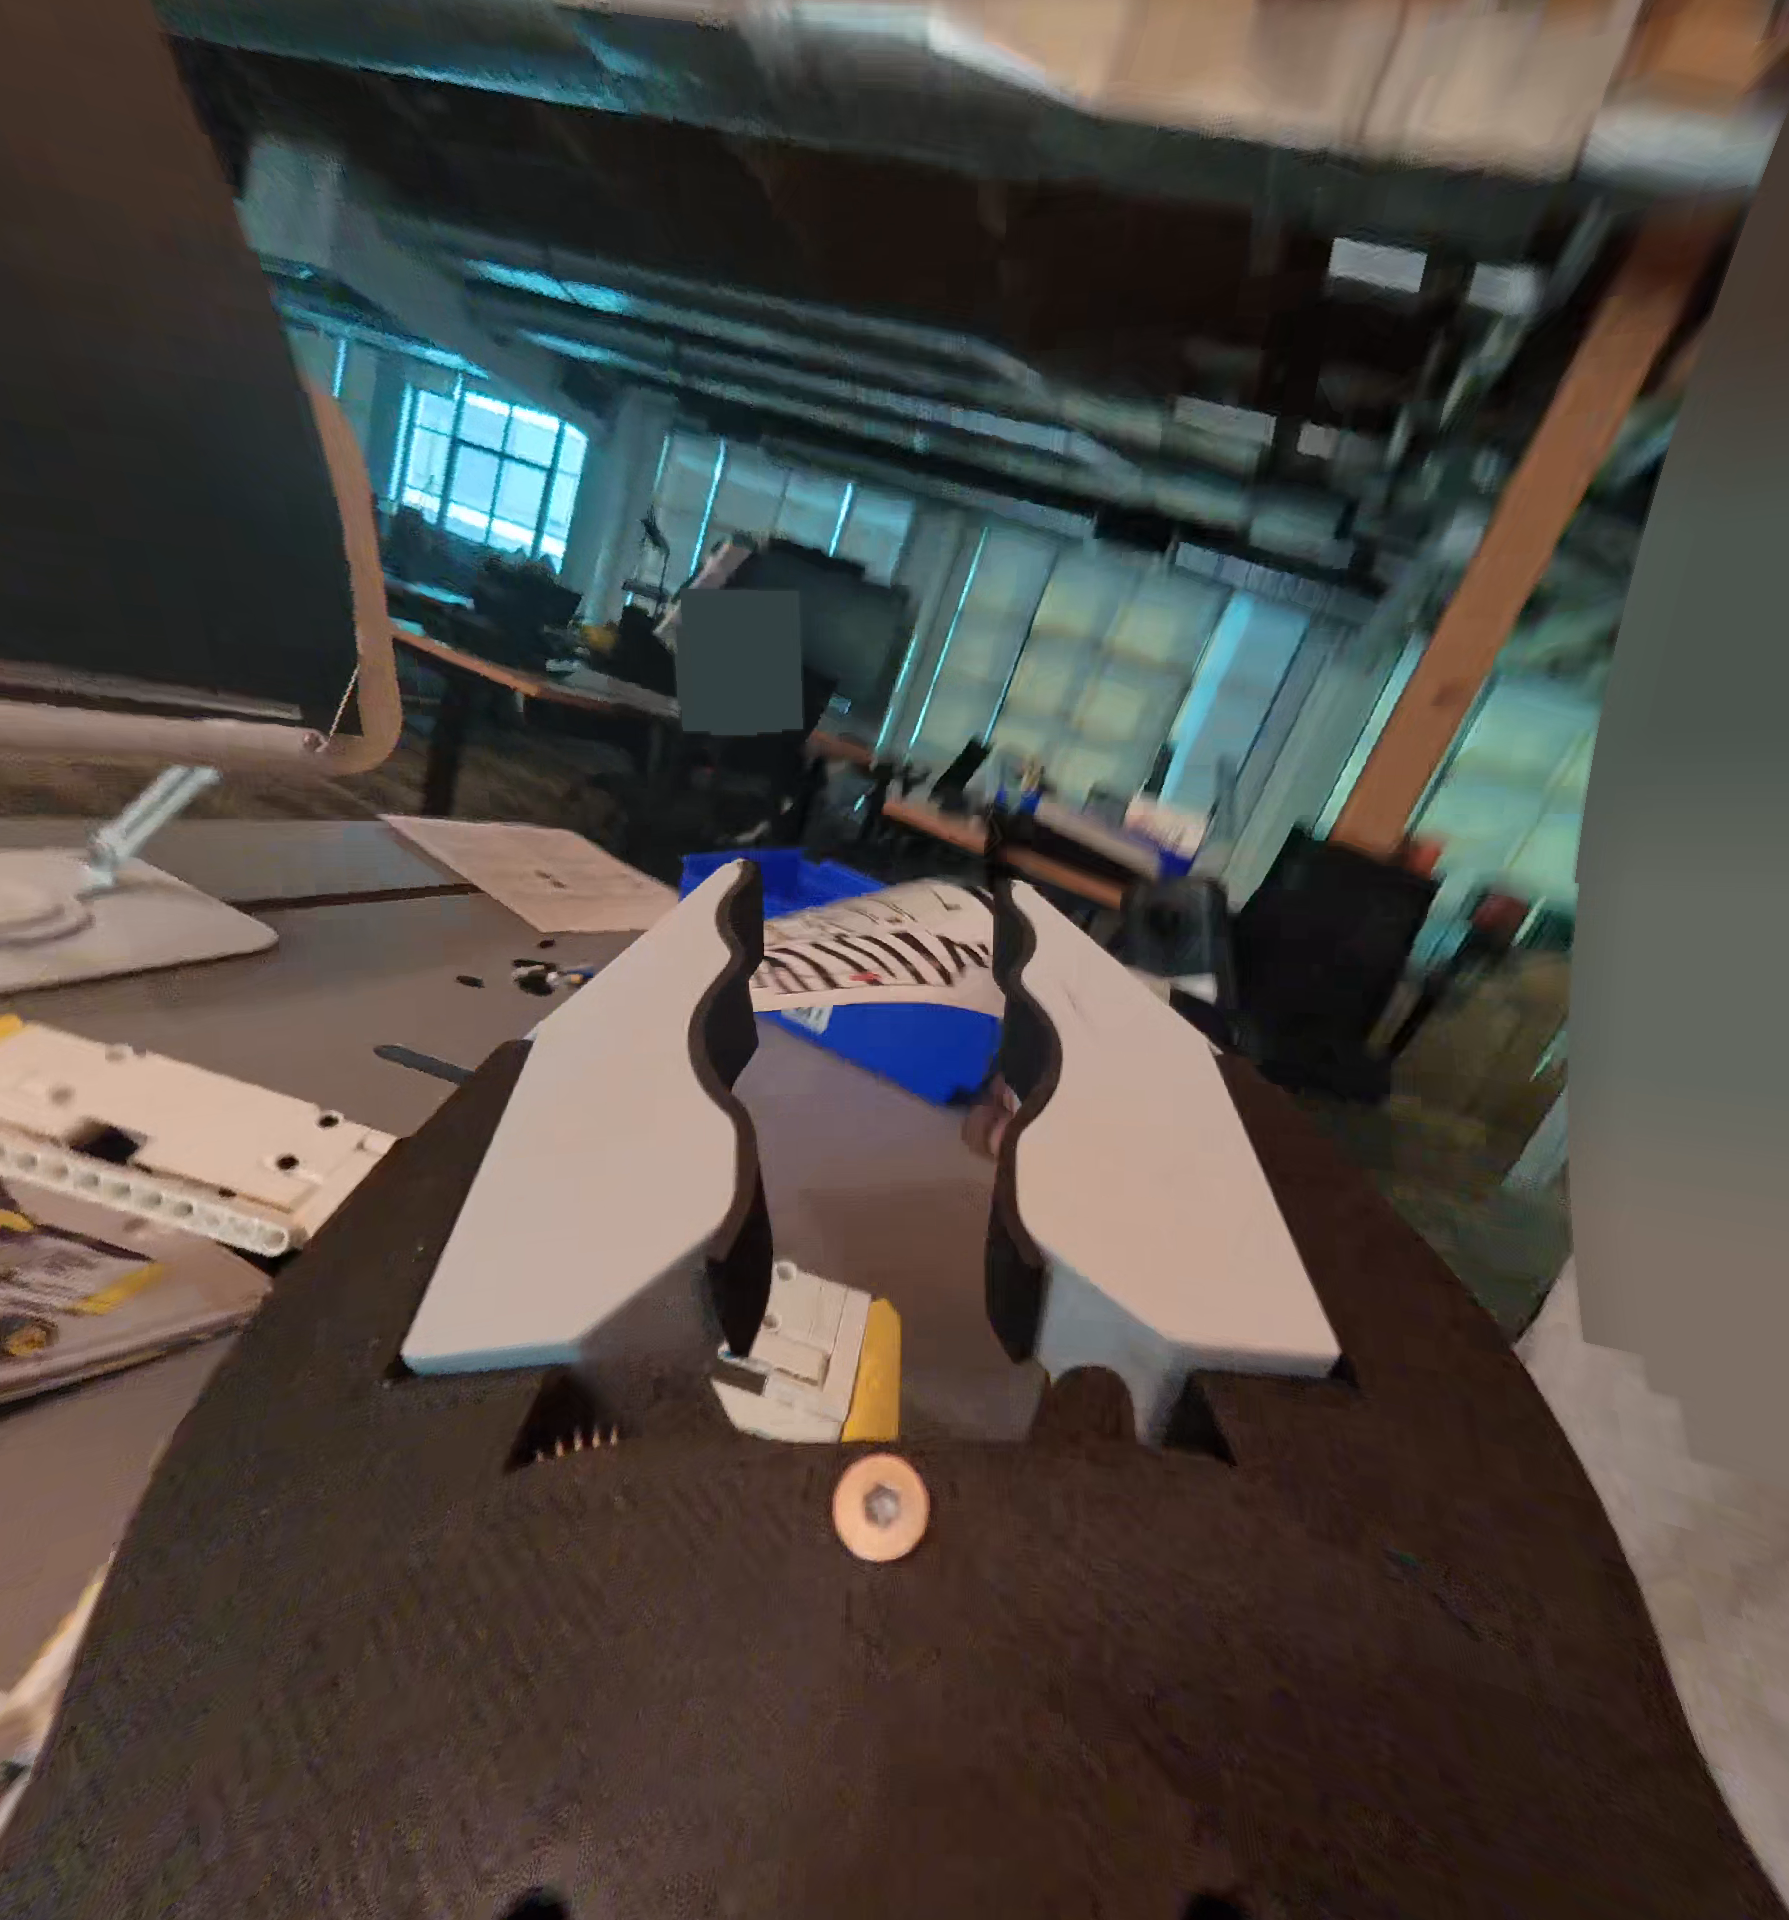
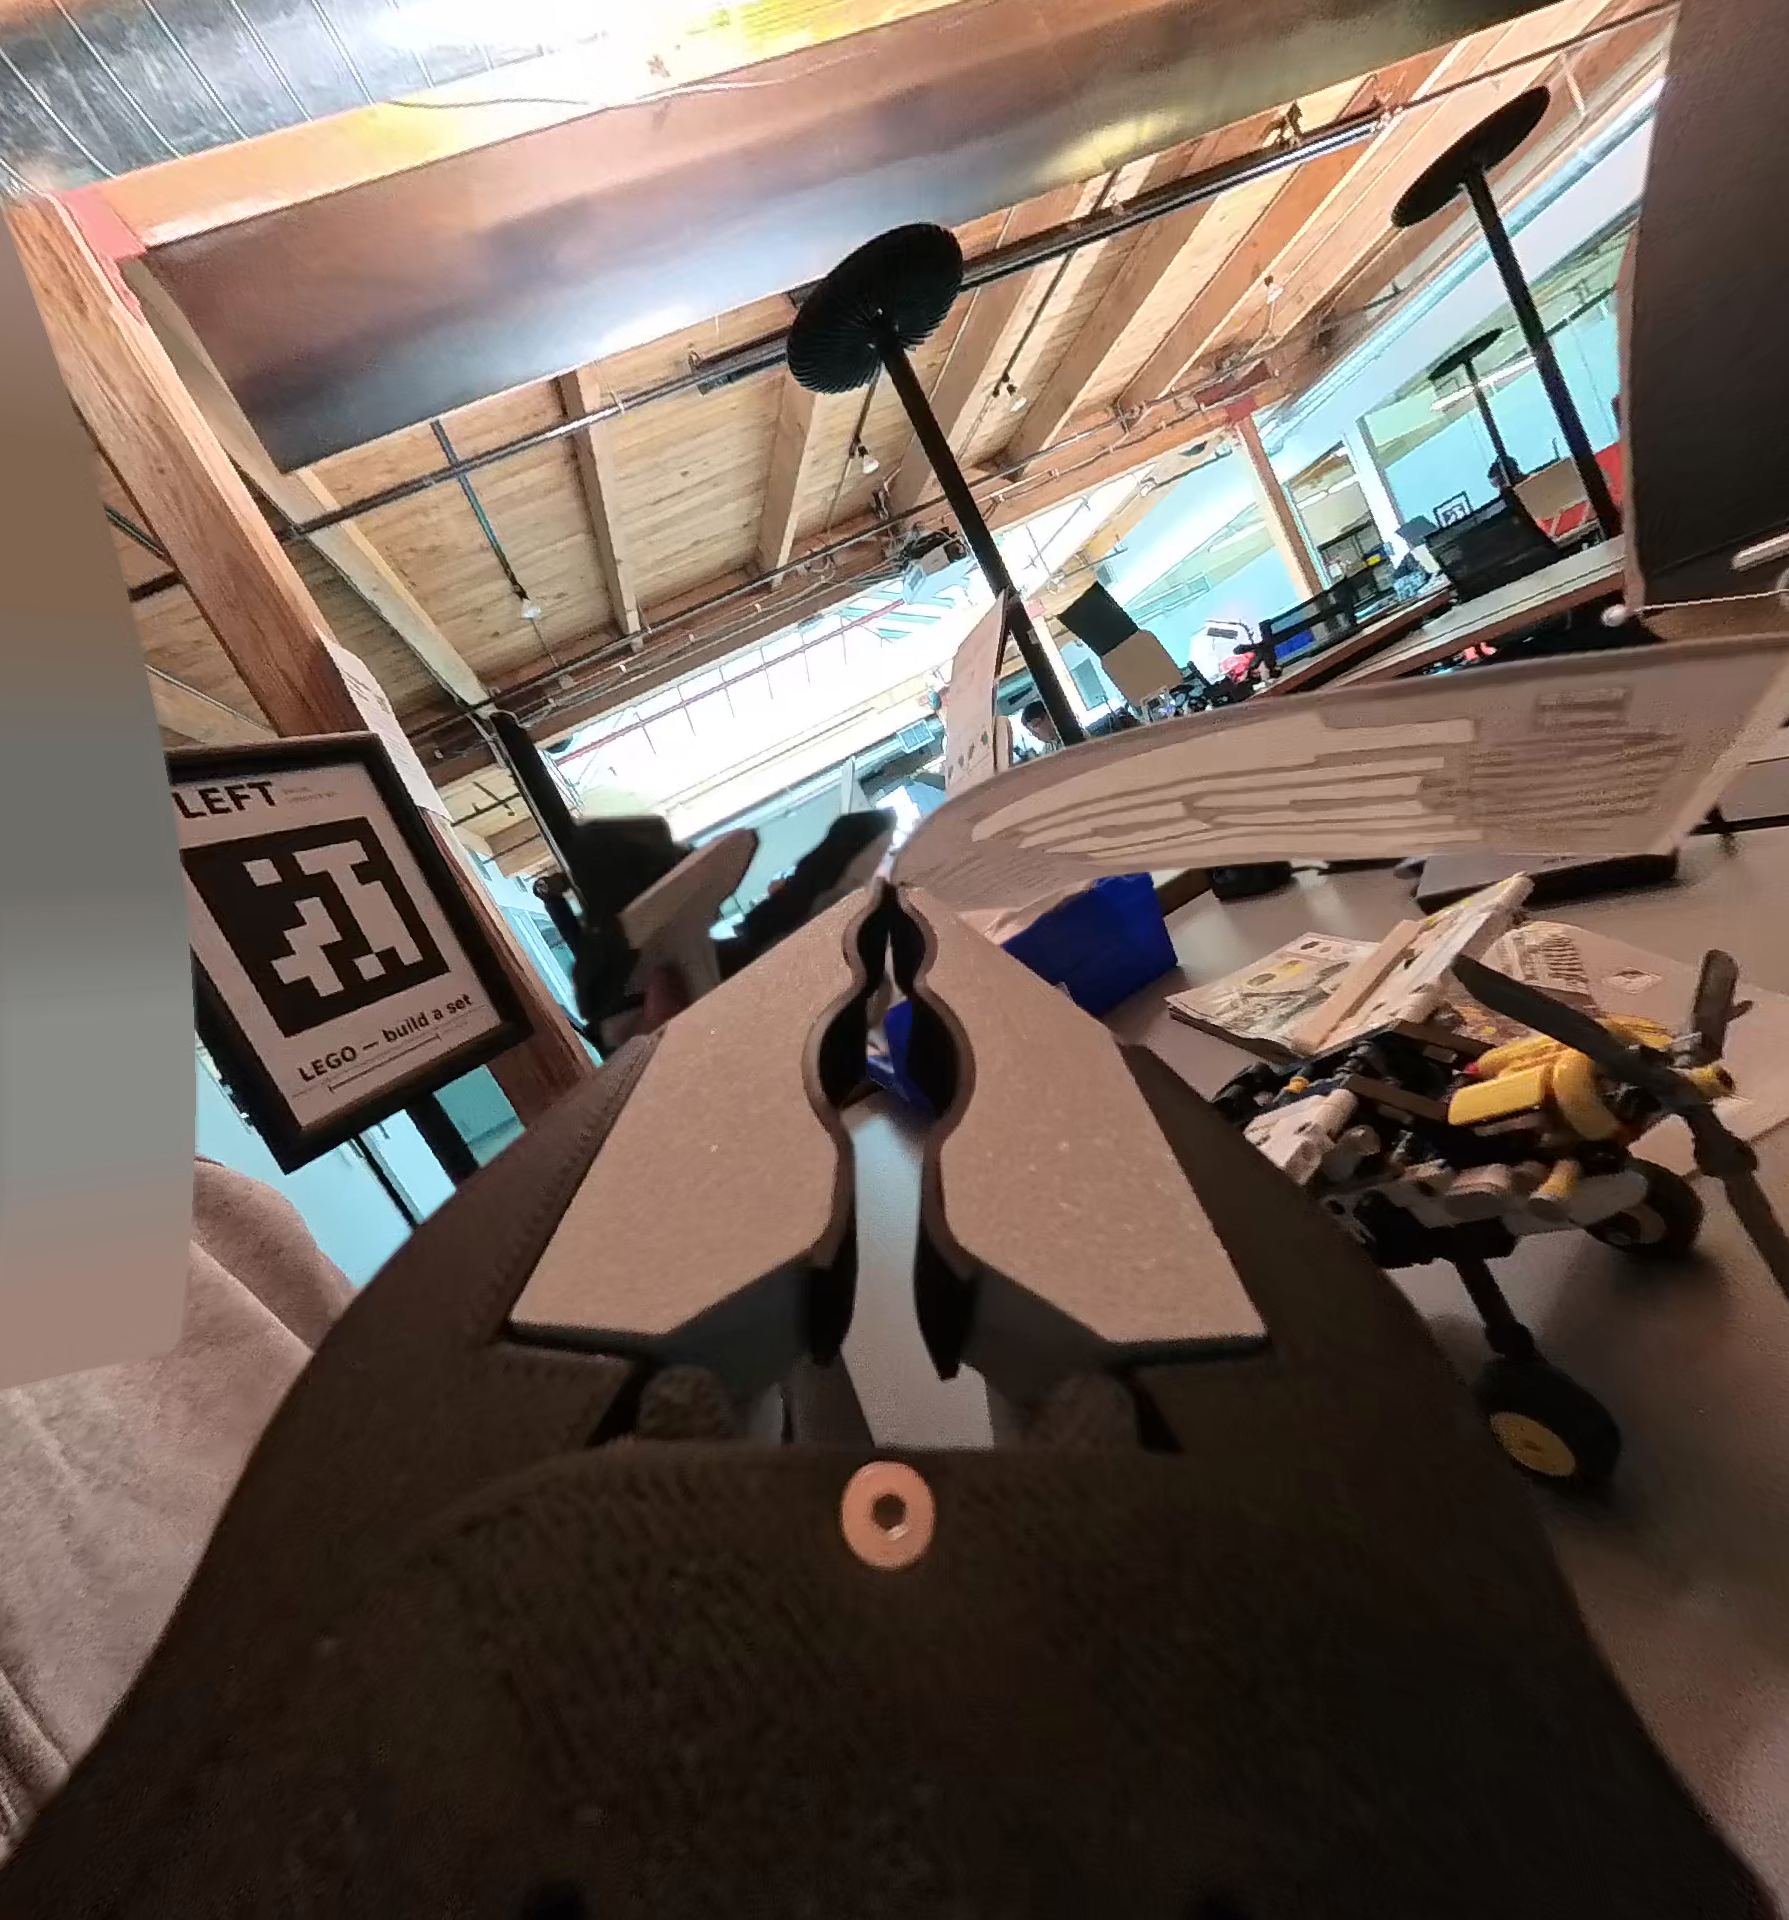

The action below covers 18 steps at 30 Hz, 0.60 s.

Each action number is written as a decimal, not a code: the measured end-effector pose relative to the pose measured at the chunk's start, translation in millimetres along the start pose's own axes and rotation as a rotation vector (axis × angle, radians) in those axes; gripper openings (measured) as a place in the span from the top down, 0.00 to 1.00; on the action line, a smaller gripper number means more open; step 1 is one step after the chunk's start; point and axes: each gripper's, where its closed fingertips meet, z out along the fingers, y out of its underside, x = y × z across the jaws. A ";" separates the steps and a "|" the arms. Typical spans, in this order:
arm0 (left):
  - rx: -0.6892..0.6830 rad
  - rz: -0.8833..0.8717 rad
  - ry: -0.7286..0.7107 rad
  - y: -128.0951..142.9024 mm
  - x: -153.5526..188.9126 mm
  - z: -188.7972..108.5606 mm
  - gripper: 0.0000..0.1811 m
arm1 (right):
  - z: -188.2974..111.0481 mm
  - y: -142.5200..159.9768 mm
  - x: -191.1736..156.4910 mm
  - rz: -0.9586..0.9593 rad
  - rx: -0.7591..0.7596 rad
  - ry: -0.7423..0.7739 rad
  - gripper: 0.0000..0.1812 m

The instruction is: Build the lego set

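My right gripper [image 2: 895,896] is shut on the edge of a white sticker sheet [image 2: 1389,774], which it holds in the air, curving off to the right. A partly built lego plane [image 2: 1441,1122] with yellow parts, black propeller and wheels stands on the grey table to its right. My left gripper [image 1: 874,883] is open and empty above the table. The sticker sheet [image 1: 869,951] shows beyond its tips, over a blue bin [image 1: 900,1039]. A white lego wing panel [image 1: 142,1143] lies to its left. A white and yellow lego piece [image 1: 817,1351] shows on the table through the gap between the finger bases.
An instruction booklet [image 1: 38,1299] lies at the left, partly under the wing panel. A monitor stand [image 1: 59,914] sits at the far left, and a sheet of paper [image 1: 537,873] behind. In the right wrist view a framed marker board [image 2: 318,935] stands at the left and the blue bin [image 2: 1087,945] sits ahead. My right fingertips sit around 8 centimetres from my left ones. My left tips are roughly 20 centimetres from the white lego wing panel [image 1: 142,1143].
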 end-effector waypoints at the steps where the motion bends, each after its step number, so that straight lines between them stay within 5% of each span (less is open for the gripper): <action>1: -0.049 0.071 -0.003 7.3 9.6 5.4 0.77 | 1.4 2.5 -0.6 -0.008 -0.010 0.003 1.00; 8: -0.256 0.248 -0.065 53.9 24.6 24.7 0.74 | 7.7 11.2 -10.2 -0.052 -0.041 -0.008 1.00; 18: -0.248 0.252 -0.033 52.9 32.5 24.4 0.88 | 10.6 16.5 -20.7 -0.067 -0.069 -0.066 1.00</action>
